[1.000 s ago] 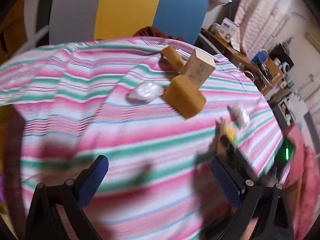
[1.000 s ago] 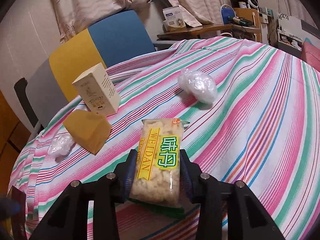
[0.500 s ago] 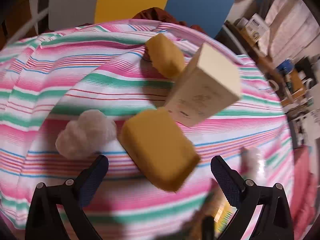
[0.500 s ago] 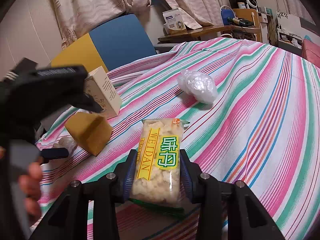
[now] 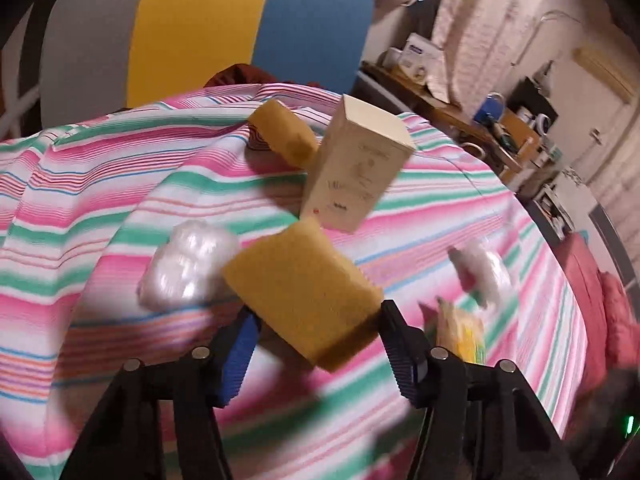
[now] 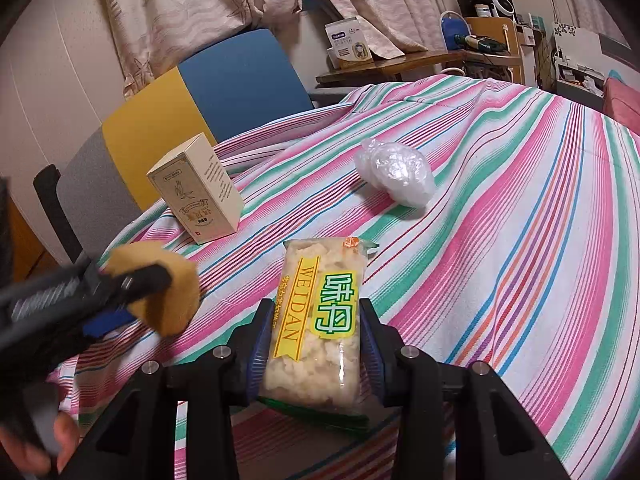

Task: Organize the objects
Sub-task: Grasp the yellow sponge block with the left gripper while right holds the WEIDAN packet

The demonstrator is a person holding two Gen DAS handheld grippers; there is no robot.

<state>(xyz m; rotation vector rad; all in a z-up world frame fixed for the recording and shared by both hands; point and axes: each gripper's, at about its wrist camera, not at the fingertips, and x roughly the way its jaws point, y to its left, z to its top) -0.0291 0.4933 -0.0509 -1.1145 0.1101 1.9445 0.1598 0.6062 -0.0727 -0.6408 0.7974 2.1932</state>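
Left wrist view: the left gripper (image 5: 316, 344) has its fingers (image 5: 240, 354) closed around a yellow sponge (image 5: 304, 294), which juts forward past the fingertips. Ahead of them stand a beige box (image 5: 358, 170) and a second sponge (image 5: 286, 136); a plastic wad (image 5: 188, 268) lies just left of the fingers on the striped desk (image 5: 100, 200). The grip sits on the sponge's near end only, so the soft block could twist or slip out during a quick swing. Half a second ago these fingers were spread wide with the sponge lying between them.

Right wrist view: the right gripper (image 6: 318, 346) clamps a snack packet (image 6: 320, 320), unchanged from before. The held sponge has now risen at the left of these fingers.
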